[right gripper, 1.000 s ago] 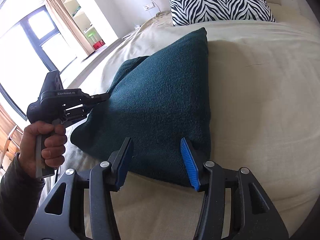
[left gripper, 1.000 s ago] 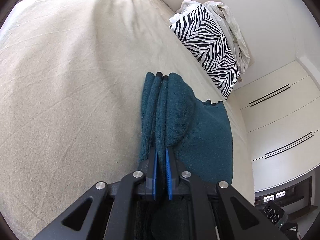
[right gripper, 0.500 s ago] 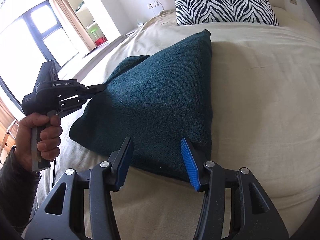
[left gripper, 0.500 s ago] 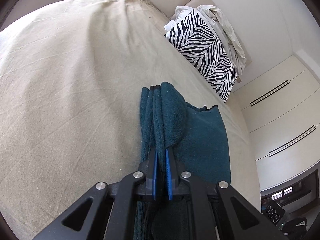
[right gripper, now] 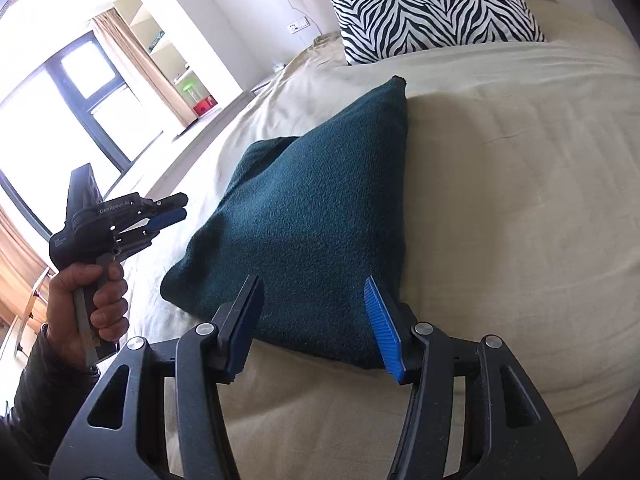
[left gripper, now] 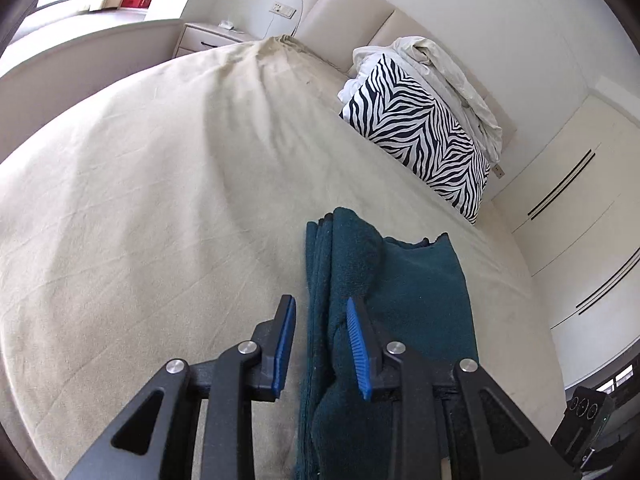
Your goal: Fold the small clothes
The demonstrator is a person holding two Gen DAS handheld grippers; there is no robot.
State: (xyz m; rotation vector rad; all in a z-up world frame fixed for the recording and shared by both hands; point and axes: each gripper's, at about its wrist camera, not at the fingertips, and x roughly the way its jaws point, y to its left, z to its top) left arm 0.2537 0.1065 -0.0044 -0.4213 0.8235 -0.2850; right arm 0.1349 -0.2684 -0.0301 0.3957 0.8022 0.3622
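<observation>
A dark teal knitted garment (right gripper: 320,200) lies folded on the beige bed sheet (left gripper: 160,200). In the left wrist view its stacked edge (left gripper: 320,264) runs up between the blue pads. My left gripper (left gripper: 320,302) has its jaws opening, and the pads no longer press on the cloth. From the right wrist view that left gripper (right gripper: 182,206), held by a hand (right gripper: 92,300), hangs clear of the garment's left corner. My right gripper (right gripper: 313,280) hovers over the near edge, jaws apart and opening slightly, gripping nothing.
A zebra-print pillow (left gripper: 420,136) and crumpled white bedding (left gripper: 448,64) lie at the headboard. A nightstand (left gripper: 204,38) stands beyond the bed. White wardrobe doors (left gripper: 580,220) line one side, and a large window (right gripper: 60,120) the other.
The left gripper was shut on the garment's folded edge. It has now parted its jaws, let the edge go and risen away. The right gripper has hardly shifted.
</observation>
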